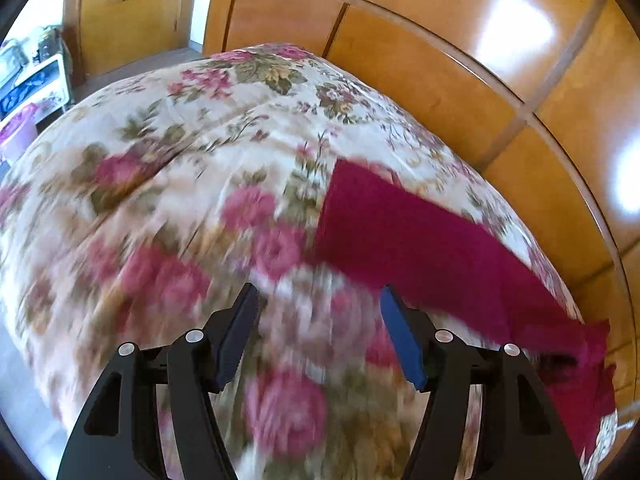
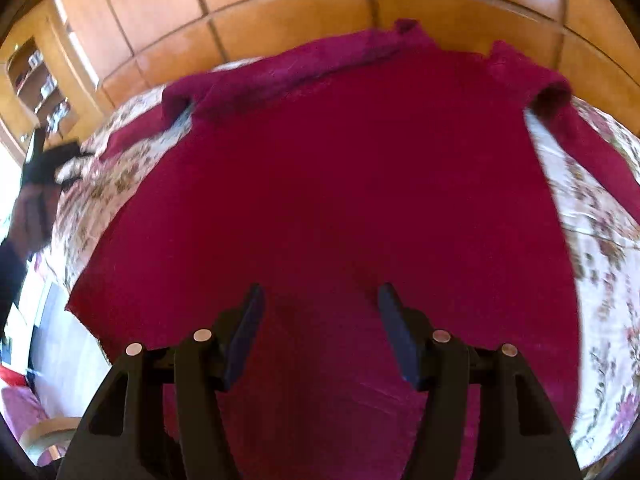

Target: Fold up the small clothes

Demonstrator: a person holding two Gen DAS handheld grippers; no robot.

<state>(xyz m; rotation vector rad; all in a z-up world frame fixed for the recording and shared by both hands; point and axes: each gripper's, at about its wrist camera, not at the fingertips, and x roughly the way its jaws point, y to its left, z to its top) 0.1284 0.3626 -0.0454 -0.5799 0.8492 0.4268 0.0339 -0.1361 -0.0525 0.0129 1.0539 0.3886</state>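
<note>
While the crimson shirt [image 2: 320,184] lies flat mid-frame, both the left gripper [image 1: 318,312] and the right gripper [image 2: 320,312] hover spread, empty; next, pinch an edge.

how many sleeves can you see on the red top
2. On the red top, one sleeve lies at the far left, the other sleeve at the far right, both on the floral bedspread.

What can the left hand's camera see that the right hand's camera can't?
Only the left view shows the wooden door and a white shelf unit beside the bed. Only the right view shows the red garment's whole spread, both sleeves out, plus a set of wooden shelves. Both show that garment on the floral bedspread, wooden panelling behind, and an open gripper: left gripper, right gripper.
</note>
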